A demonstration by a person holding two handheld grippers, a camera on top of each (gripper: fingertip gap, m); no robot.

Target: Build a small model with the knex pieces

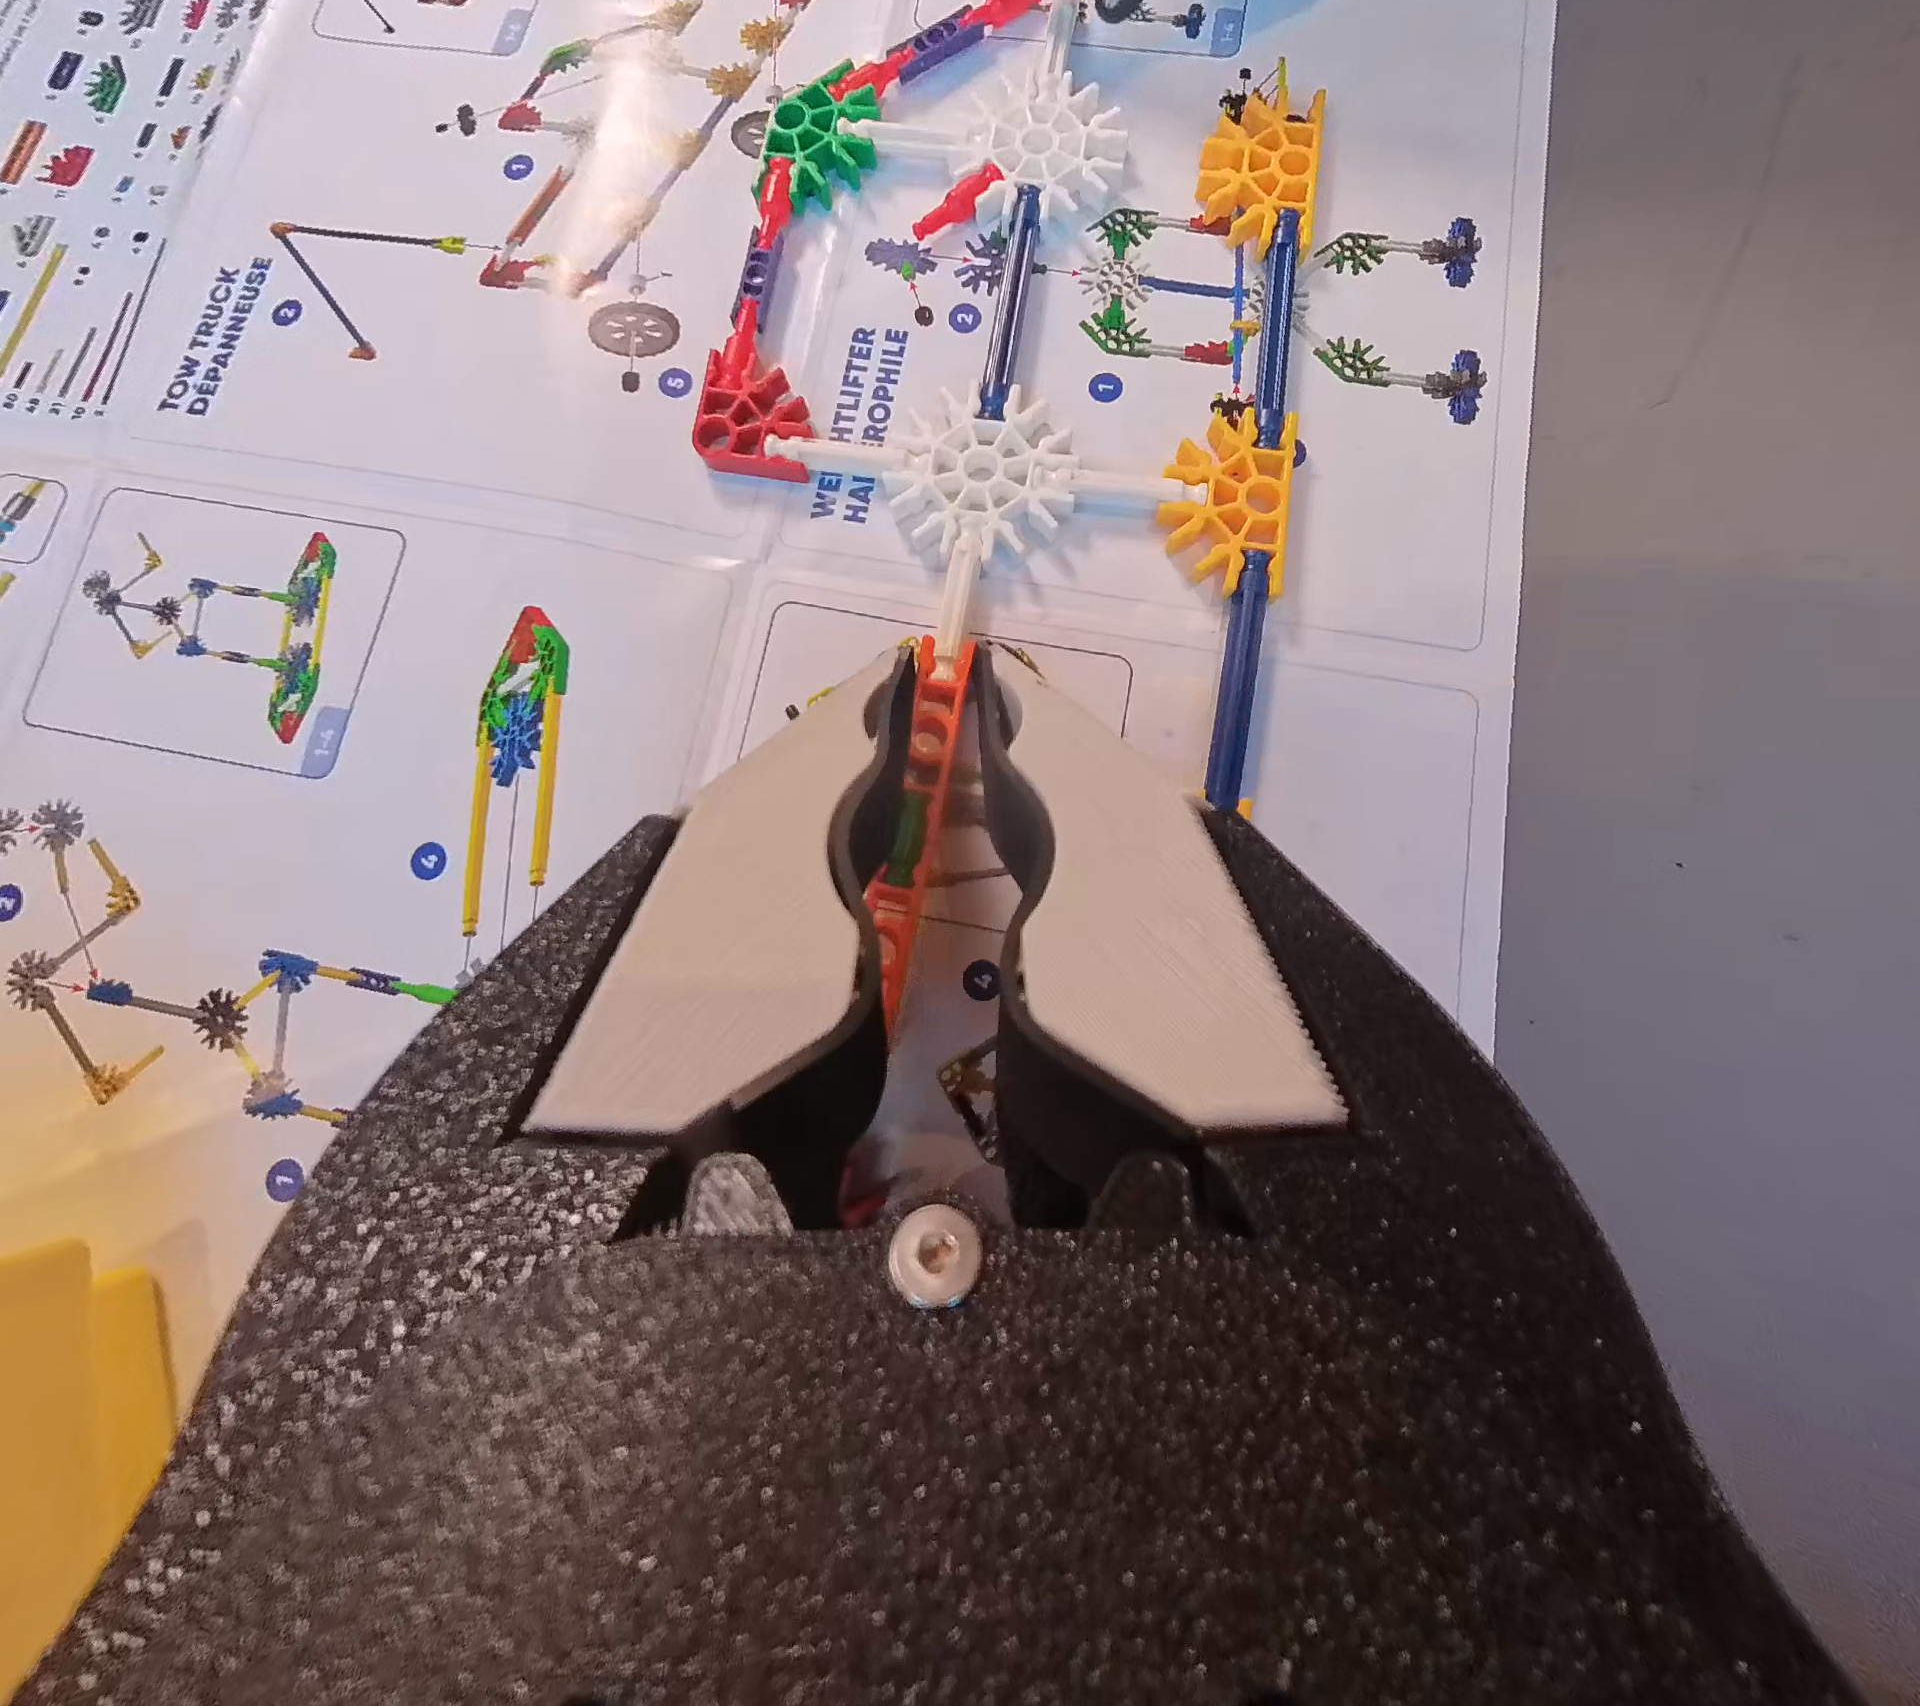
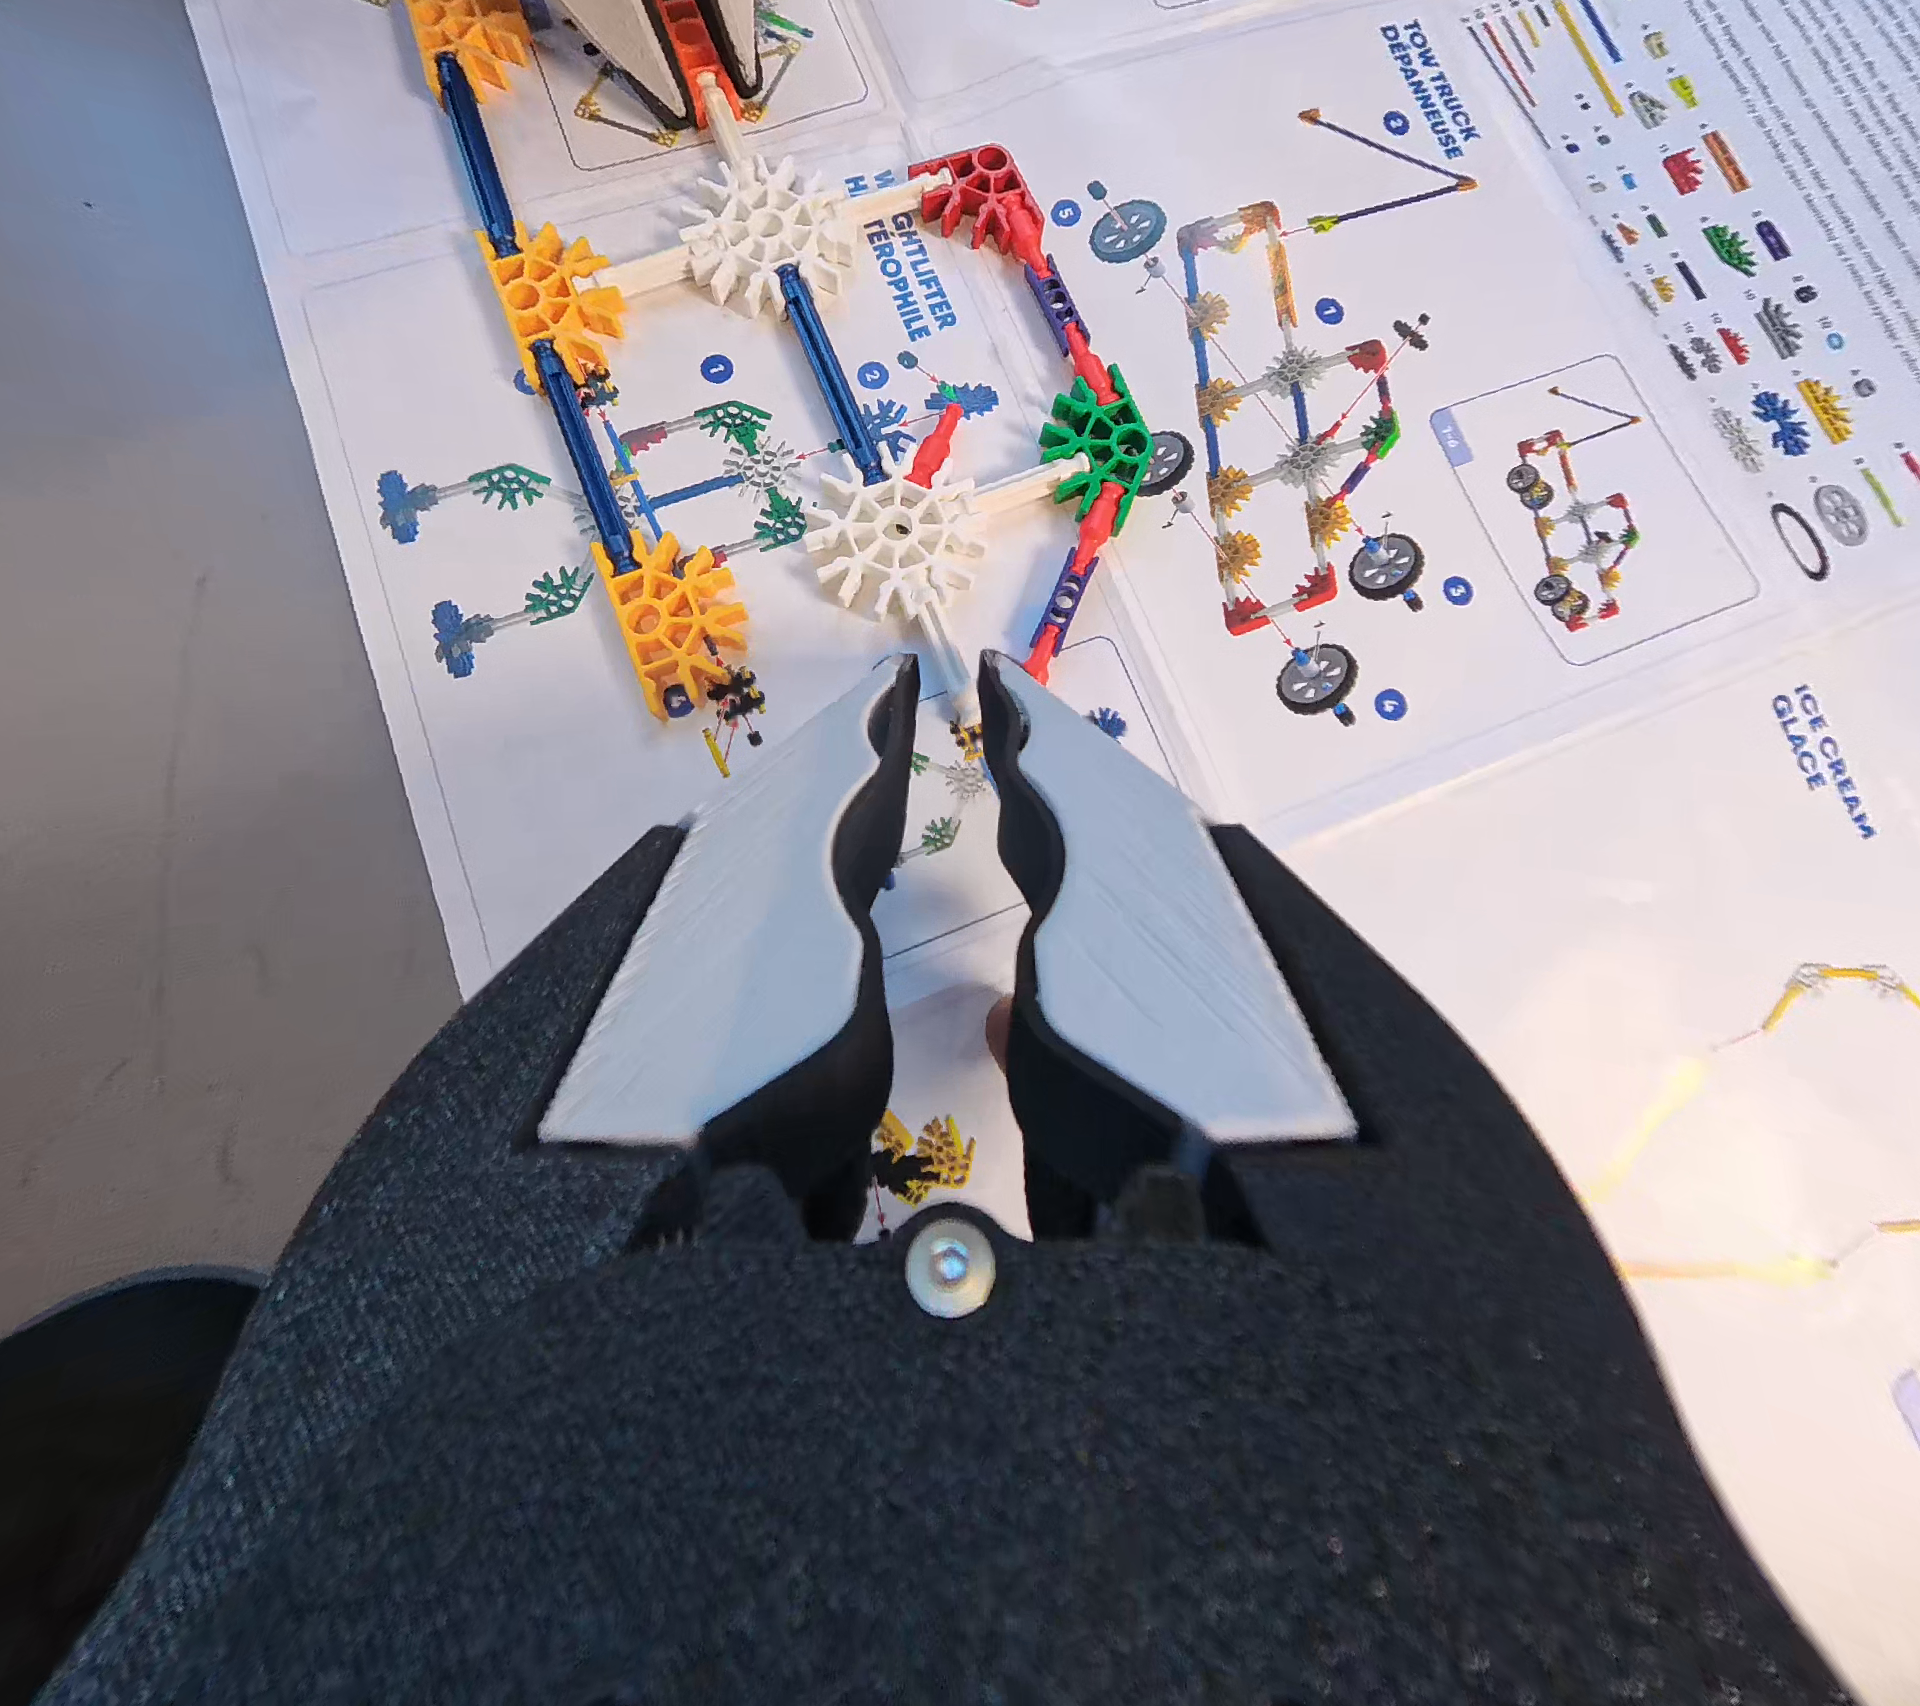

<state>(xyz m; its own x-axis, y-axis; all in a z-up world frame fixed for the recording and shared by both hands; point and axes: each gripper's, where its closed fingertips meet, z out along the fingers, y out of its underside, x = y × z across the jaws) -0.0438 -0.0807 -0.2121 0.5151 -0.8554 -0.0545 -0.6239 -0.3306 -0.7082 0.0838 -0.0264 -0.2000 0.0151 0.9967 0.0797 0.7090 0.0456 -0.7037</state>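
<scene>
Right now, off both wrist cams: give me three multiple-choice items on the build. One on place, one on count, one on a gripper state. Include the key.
1. Where is the green connector?
A. Loose on the grey table, off the sheet
B. In the build, joined by a white rod to a white snowflake connector
C. Stacked on a yellow connector

2. How many white snowflake connectors are in the build?
A. Two
B. One
C. Four

3. What state is the left gripper in?
A. Open and empty
B. Shut on a blue rod
C. Shut on an orange piece

Key:
1. B: the white rod runs from the green connector straight into the nearer white one.
2. A: both views show only two.
3. C: the orange piece sits pinched between the closed fingers.
</scene>
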